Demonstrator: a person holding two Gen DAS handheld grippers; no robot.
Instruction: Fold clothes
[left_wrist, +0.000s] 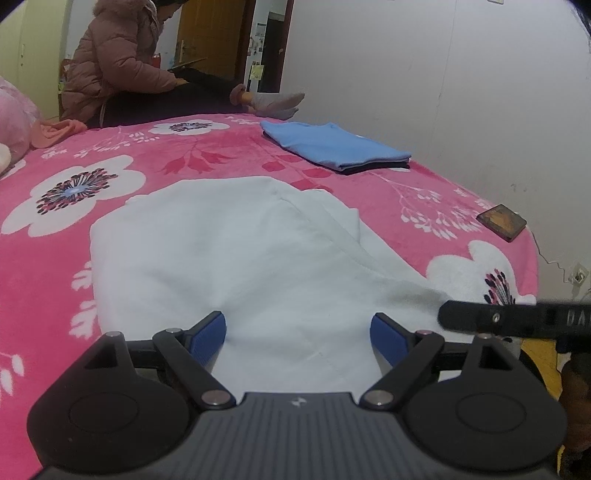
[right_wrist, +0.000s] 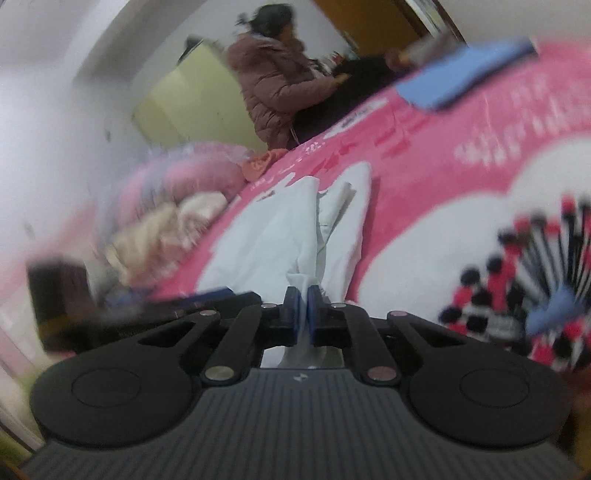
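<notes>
White garment (left_wrist: 236, 254) lies spread on the pink floral blanket (left_wrist: 92, 192), directly ahead of my left gripper (left_wrist: 298, 328) and running under it. Left jaws stand wide apart, one blue pad (left_wrist: 208, 338) on each side of a puckered stretch of the cloth; I cannot tell whether the pads touch the fabric. Right gripper (right_wrist: 301, 308) has its jaws together, clamped on a bunched edge of the same garment, which pokes up between the pads and trails away in front of them. In the left wrist view, a black finger of the right gripper crosses just right of my left jaws. Farther ahead and to the right of the left jaws: a folded blue garment (left_wrist: 332, 147) stacked on a dark one. Right of that, near the blanket's edge, a small brown flat object (left_wrist: 501, 222). Beyond the blanket's far edge a person in a puffy pink coat (left_wrist: 114, 70) sits. Right wrist view is blurred.
</notes>
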